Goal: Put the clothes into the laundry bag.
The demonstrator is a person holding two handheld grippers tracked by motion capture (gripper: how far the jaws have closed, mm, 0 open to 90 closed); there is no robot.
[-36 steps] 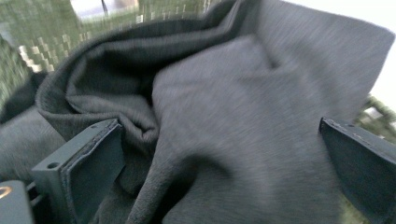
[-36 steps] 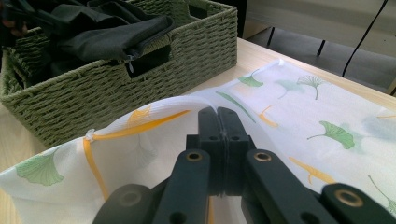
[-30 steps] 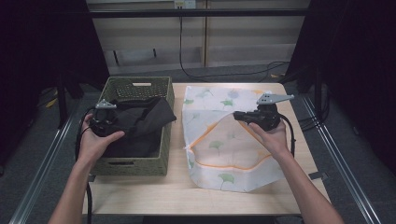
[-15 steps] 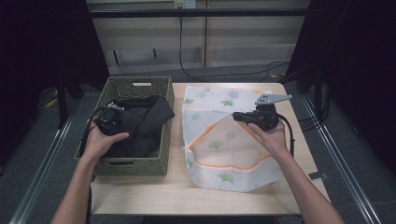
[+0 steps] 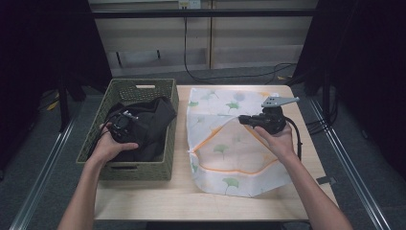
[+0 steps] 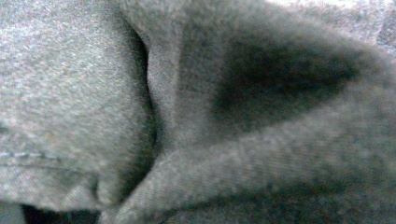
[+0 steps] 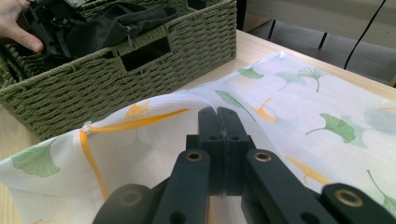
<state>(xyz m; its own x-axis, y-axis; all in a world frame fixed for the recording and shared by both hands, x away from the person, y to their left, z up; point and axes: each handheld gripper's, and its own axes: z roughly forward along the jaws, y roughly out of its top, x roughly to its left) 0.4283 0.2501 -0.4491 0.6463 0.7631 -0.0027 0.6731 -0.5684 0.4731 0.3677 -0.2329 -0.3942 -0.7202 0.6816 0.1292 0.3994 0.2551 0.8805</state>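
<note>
Right gripper [image 7: 218,116] is clamped on the edge of the leaf-print mesh bag [image 5: 230,143], lifting it. Left gripper [image 5: 120,128] sits buried in the dark cloth [image 5: 148,120] in the green basket [image 5: 139,170], can't tell if its jaws are open tbh.

The table [image 5: 143,196] has a pale wood-look top, smooth and matt. At its left edge stands a basket [image 5: 143,167] of olive-green woven fibre, rough and ribbed (the weave is plain in the right gripper view [image 7: 116,88]). Inside lies a dark cloth garment [image 5: 153,122], soft and matt; in the left gripper view [image 6: 196,112] it is a fine, slightly fuzzy knit with a stitched seam. Toward the right edge lies a thin white mesh bag [image 5: 230,153], printed with green and orange leaves and trimmed in orange, faintly sheer [image 7: 303,116]. The right gripper [image 7: 218,122] looks like matt black plastic with brass-coloured rivets.
</note>
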